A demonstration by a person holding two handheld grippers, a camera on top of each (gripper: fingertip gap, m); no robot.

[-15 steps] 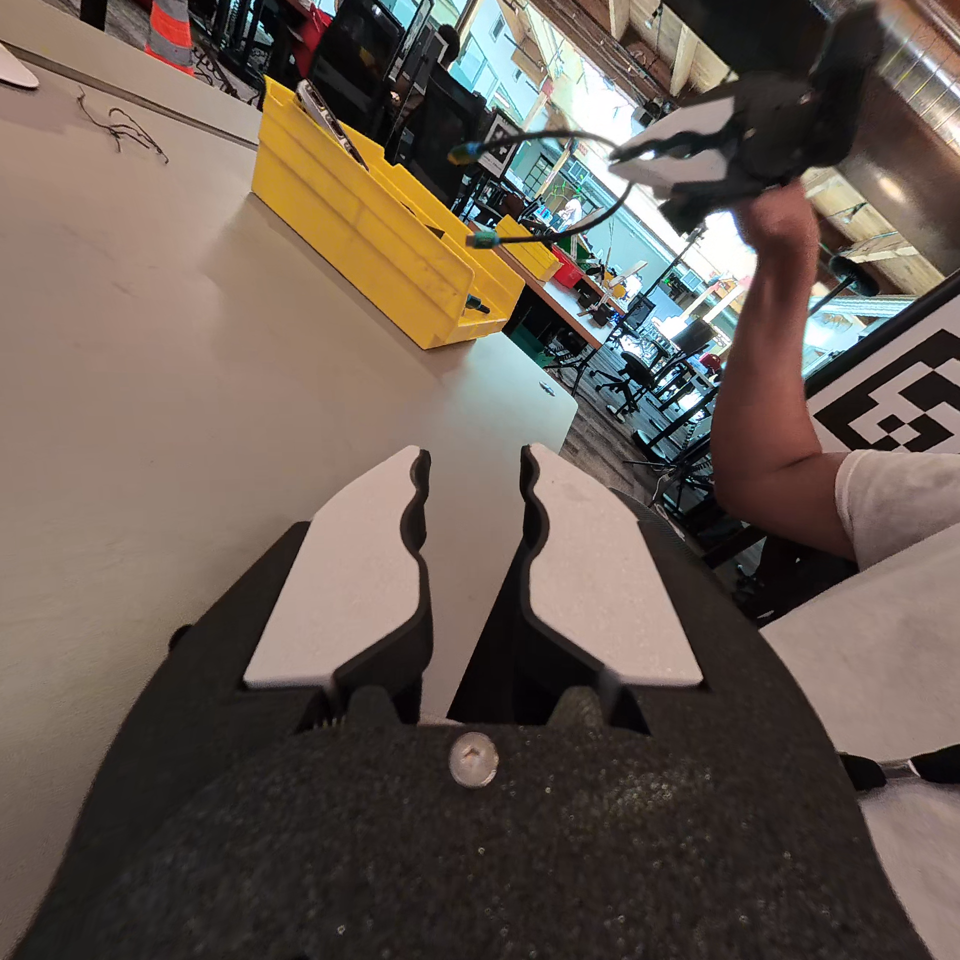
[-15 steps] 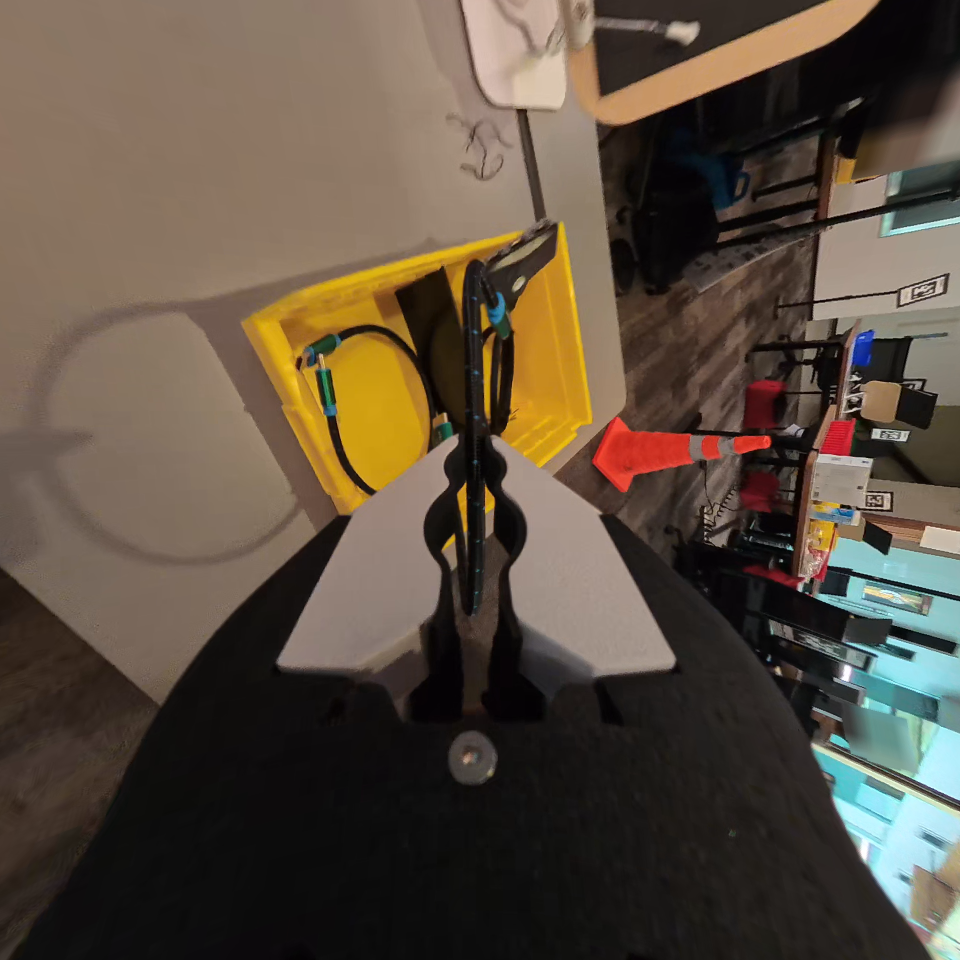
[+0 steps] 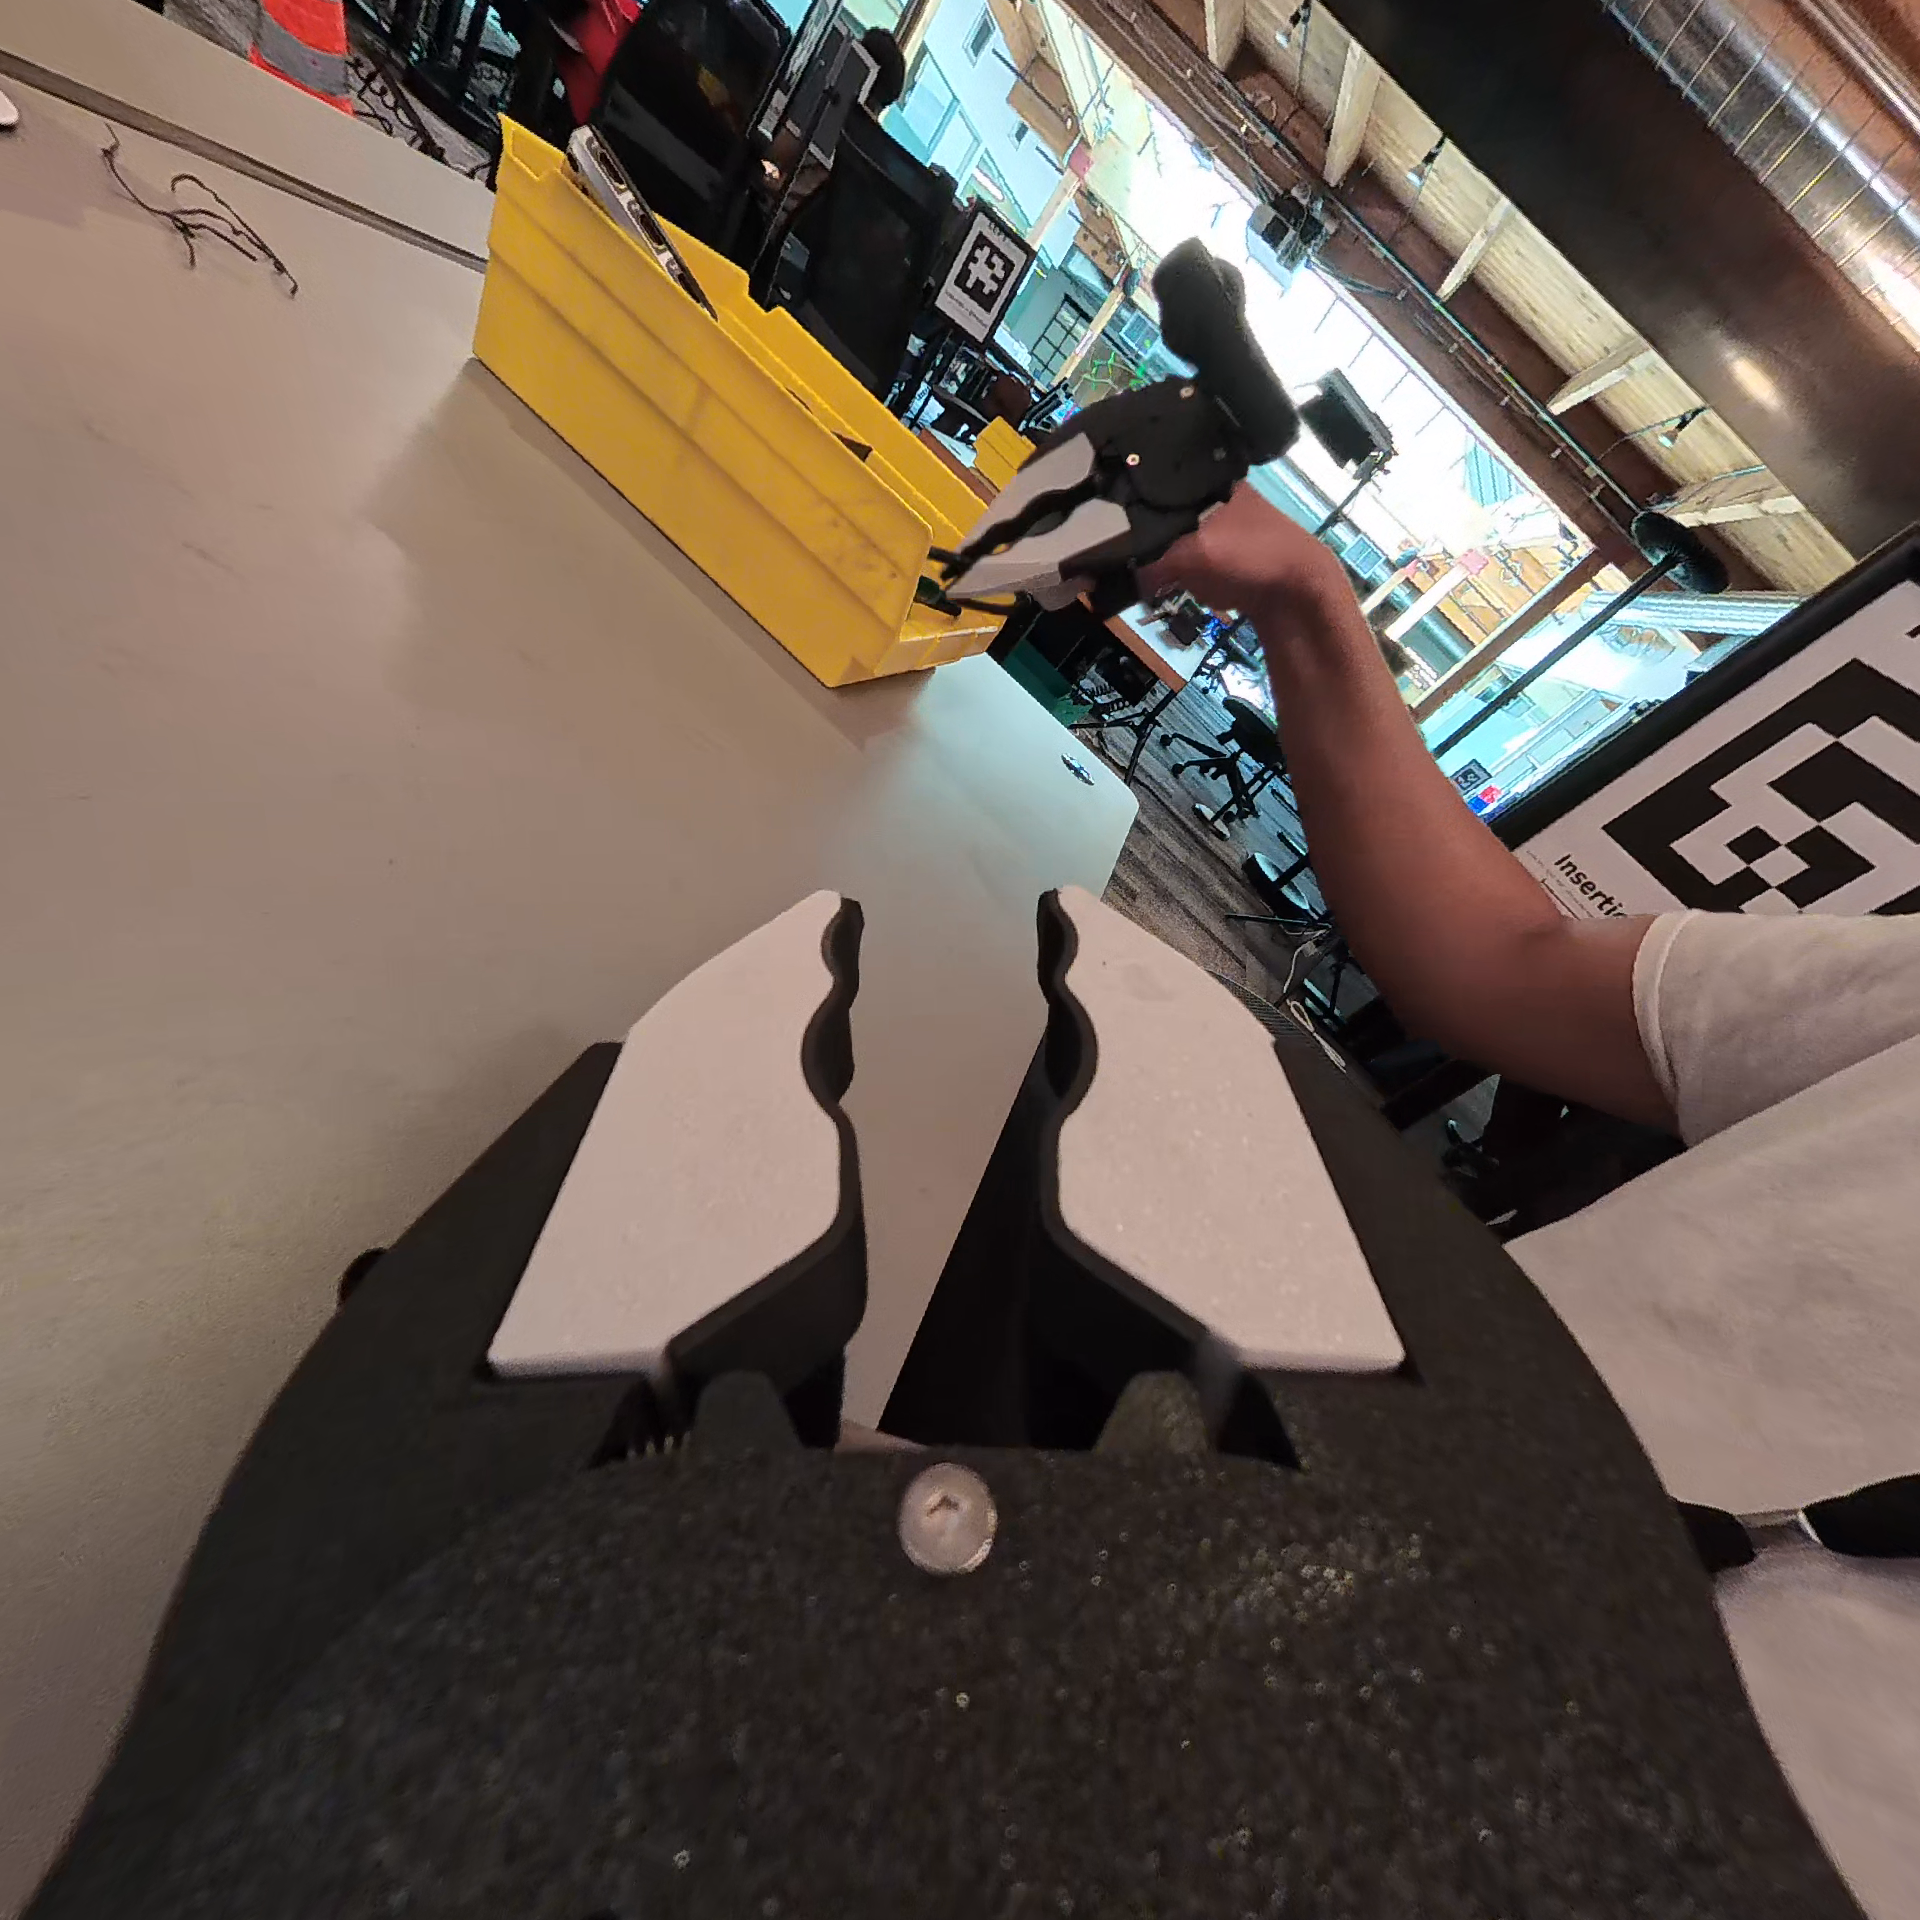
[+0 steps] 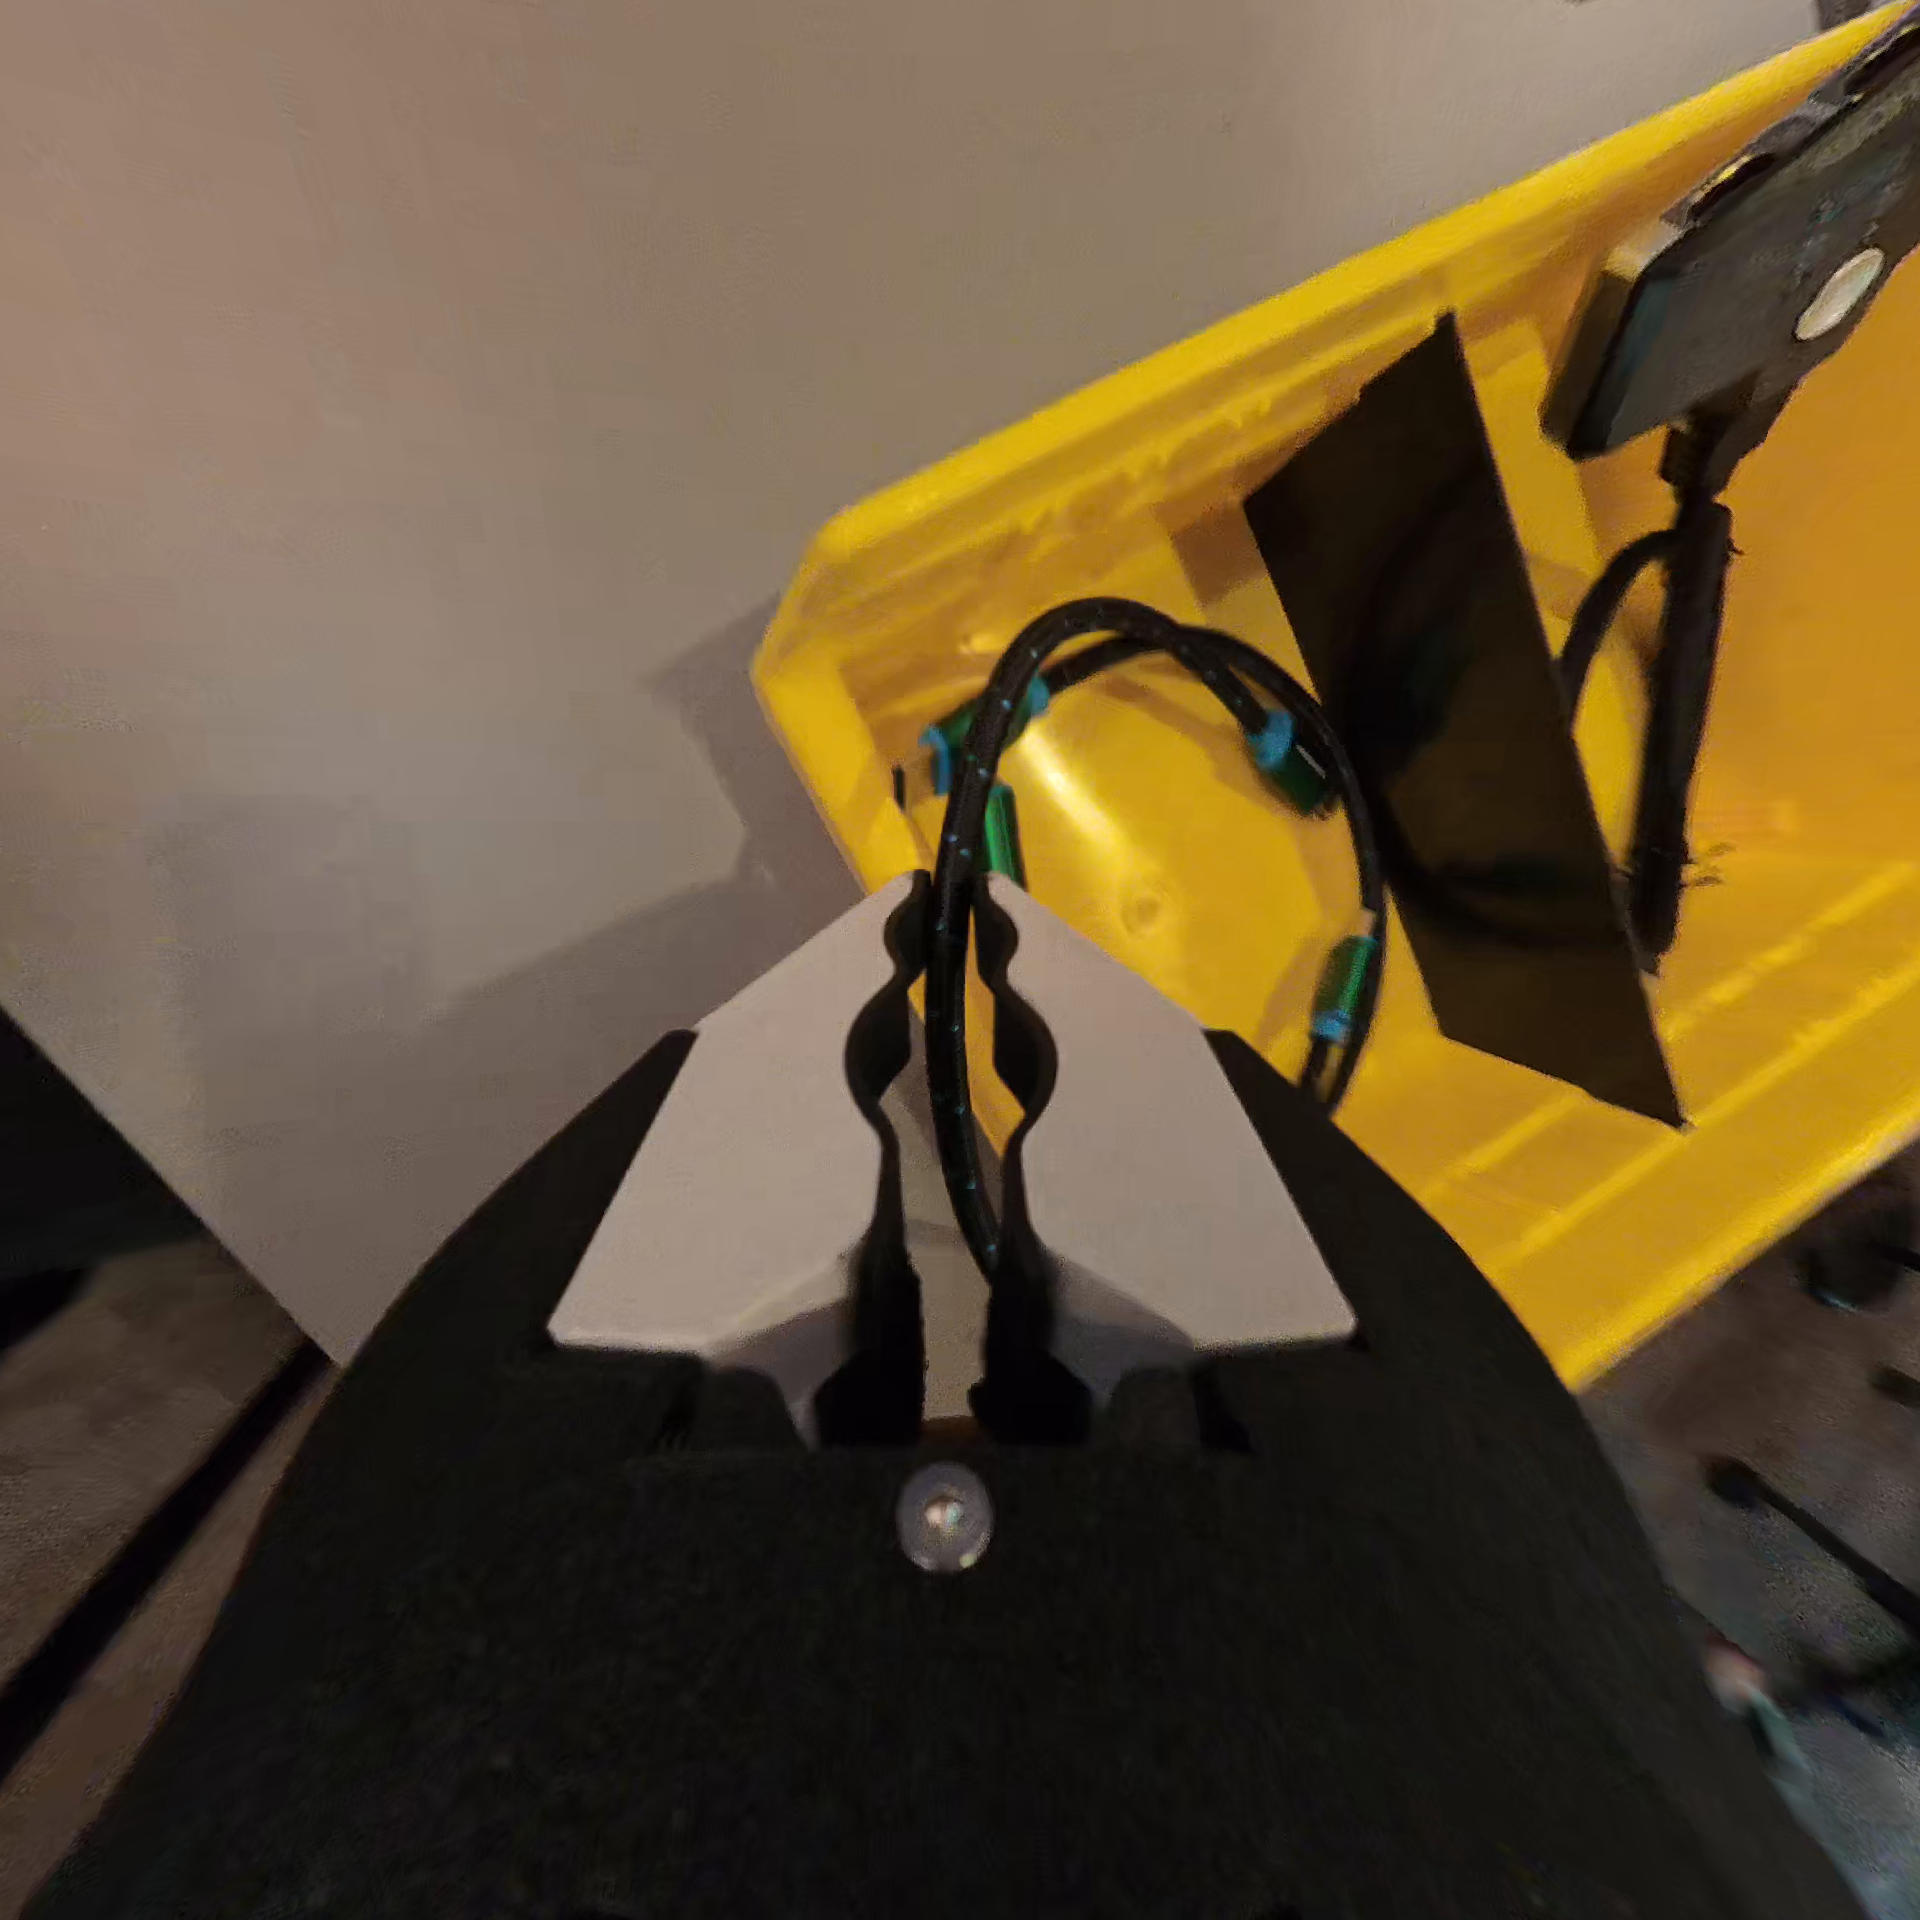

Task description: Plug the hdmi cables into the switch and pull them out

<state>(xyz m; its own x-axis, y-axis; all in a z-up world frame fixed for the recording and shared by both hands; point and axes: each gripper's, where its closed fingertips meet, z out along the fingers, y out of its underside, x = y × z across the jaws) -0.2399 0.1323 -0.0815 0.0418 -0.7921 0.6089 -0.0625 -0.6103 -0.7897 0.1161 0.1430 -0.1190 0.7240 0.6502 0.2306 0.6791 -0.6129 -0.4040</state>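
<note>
The right gripper (image 4: 948,894), jaws clamped on a black cable (image 4: 961,997), has dropped toward the yellow bin (image 4: 1558,1195) at two o'clock; left gripper (image 3: 948,914) idles open over the desk (image 3: 312,727).

table (image 3: 312,779): bare ahead of left claw (image 3: 948,914) | yellow bin (image 3: 707,447): blocks far edge | cables (image 4: 1195,665) crowd bin

- Bin (image 4: 1195,447): bright yellow.
- Cable (image 4: 961,935): black braid with blue flecks; green and blue plug ends.
- Divider (image 4: 1455,707): black.
- Table (image 3: 312,727): pale beige.
- Cone (image 3: 301,42): orange, grey band.
- Gripper fingers (image 3: 707,1122): white on black.
</note>
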